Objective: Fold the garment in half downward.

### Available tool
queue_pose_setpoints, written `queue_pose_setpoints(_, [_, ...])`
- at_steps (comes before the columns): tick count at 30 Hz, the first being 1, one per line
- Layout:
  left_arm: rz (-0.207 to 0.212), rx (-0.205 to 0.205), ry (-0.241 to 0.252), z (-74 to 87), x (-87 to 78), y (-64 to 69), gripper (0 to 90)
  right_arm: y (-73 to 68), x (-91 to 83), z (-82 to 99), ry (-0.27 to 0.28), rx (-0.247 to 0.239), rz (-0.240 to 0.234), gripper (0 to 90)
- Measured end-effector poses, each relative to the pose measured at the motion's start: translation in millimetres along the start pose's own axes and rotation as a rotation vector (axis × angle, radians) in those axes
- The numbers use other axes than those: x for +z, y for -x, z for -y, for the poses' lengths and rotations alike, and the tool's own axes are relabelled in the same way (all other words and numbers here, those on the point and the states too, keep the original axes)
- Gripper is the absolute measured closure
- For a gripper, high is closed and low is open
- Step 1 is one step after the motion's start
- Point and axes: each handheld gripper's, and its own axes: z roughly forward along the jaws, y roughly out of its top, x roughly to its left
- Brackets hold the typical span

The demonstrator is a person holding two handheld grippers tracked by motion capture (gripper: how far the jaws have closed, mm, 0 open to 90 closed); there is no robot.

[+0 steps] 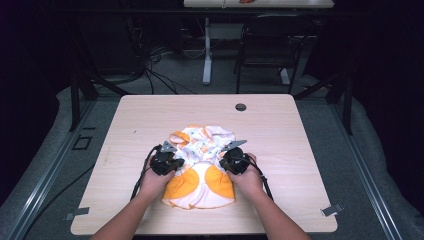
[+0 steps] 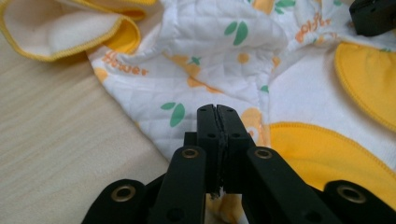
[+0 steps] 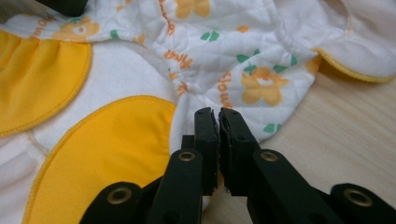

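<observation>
Left claw and right claw, each clenched with jaws nearly meeting on a fold of the white quilted flower-print garment with yellow panels. The garment lies bunched at the middle of the light wooden worktop, one claw at either side of it.

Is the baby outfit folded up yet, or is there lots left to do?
Not folded yet. Done: both grippers have closed at the sides of the garment, the left gripper and the right gripper. In hand: that grip; whether cloth sits between the fingers is unclear. Left: the garment is bunched on the table, so smoothing and folding remain.
</observation>
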Motion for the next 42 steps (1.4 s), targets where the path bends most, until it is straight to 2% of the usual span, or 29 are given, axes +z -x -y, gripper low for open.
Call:
queue_pose_setpoints(2, [0.012, -0.012, 0.011, 2.5, -0.9, -1.0, 89.4, 0.0, 1.6, 3.0, -0.015, -0.011, 0.004, 86.0])
queue_pose_setpoints(10, [0.011, 0.012, 0.009, 7.8, -5.7, 2.0, 89.4, -0.4, -0.7, 11.2, 0.024, 0.004, -0.010, 85.1])
queue_pose_setpoints(18, [0.061, 0.001, 0.013, 19.1, -14.8, 5.5, 89.5, -11.3, -10.3, 23.1, 0.022, -0.046, -0.028, 86.0])
queue_pose_setpoints(21, [0.070, 0.011, 0.009, 22.4, -18.1, 7.5, 89.5, -15.0, -13.5, 26.1, 0.015, -0.058, -0.035, 86.4])
queue_pose_setpoints(24, [0.076, 0.005, 0.014, 25.9, -20.6, 9.4, 89.5, -18.1, -16.0, 28.8, 0.013, -0.070, -0.046, 86.5])
queue_pose_setpoints(36, [0.104, 0.003, 0.017, 36.5, -29.3, 15.6, 89.5, -25.2, -23.6, 38.3, 0.012, -0.077, -0.076, 86.6])
queue_pose_setpoints(42, [0.120, -0.014, 0.027, 40.8, -31.5, 18.3, 89.5, -27.4, -26.1, 40.6, 0.006, -0.083, -0.086, 86.6])
